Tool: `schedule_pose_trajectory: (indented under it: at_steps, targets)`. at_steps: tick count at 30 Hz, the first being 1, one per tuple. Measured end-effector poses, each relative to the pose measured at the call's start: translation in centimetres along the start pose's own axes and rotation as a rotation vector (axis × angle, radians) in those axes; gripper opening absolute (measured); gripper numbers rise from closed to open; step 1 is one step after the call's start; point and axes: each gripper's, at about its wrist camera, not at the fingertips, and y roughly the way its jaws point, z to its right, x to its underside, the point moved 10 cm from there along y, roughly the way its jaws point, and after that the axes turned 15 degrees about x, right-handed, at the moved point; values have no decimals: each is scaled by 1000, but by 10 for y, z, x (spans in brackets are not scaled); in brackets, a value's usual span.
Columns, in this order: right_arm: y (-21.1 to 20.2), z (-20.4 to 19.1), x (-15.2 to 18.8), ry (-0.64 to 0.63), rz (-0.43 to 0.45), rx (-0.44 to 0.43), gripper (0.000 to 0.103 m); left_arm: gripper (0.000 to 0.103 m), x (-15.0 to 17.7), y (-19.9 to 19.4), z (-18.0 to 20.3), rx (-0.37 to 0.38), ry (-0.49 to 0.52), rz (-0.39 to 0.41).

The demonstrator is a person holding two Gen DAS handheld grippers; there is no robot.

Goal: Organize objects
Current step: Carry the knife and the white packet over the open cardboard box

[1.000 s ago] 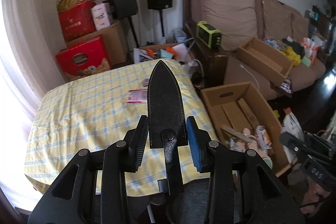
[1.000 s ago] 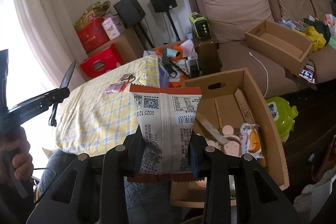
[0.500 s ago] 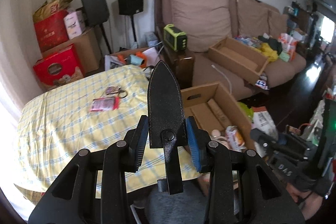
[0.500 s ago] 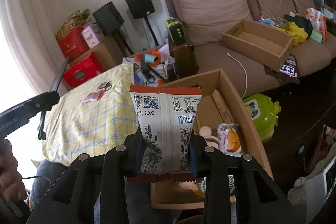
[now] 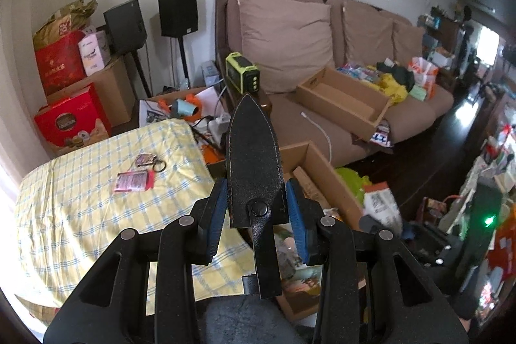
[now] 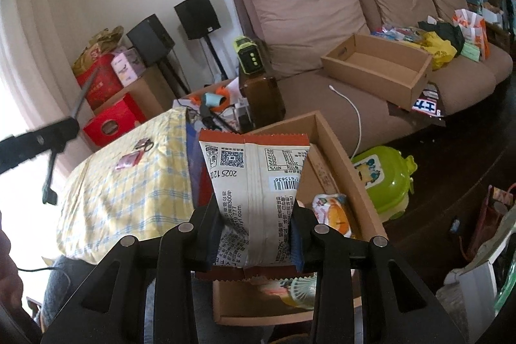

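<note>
A cluttered living room holds a bench (image 5: 80, 208) draped in a yellow checked cloth. Nearest, the left hand-held gripper (image 5: 254, 215) is clamped on a black leather knife sheath (image 5: 253, 157) that points upward, held over the bench's right edge. The right hand-held gripper (image 6: 256, 234) grips a white and brown printed snack packet (image 6: 254, 182) above an open brown cardboard box (image 6: 338, 147) on the floor beside the bench. Farther off, a pink foil sachet (image 5: 133, 181) and a keyring (image 5: 150, 160) lie on the cloth. Beyond stands a brown sofa (image 5: 351, 31) carrying a shallow cardboard tray (image 5: 342, 100).
</note>
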Motion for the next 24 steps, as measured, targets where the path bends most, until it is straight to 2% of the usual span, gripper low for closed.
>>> schedule_pose_trajectory:
  at_steps: [9,16,20,24]
  targets:
    - [1,14,-1,27,8,14,34,34,-13,12,16,81,-12,1]
    - [5,13,2,37,-12,-20,34,34,-12,25,23,82,-14,2]
    - [8,14,3,29,-14,-5,34,34,-6,39,21,81,-18,-24]
    - [12,17,6,25,-19,13,34,34,8,59,21,141,-79,-85]
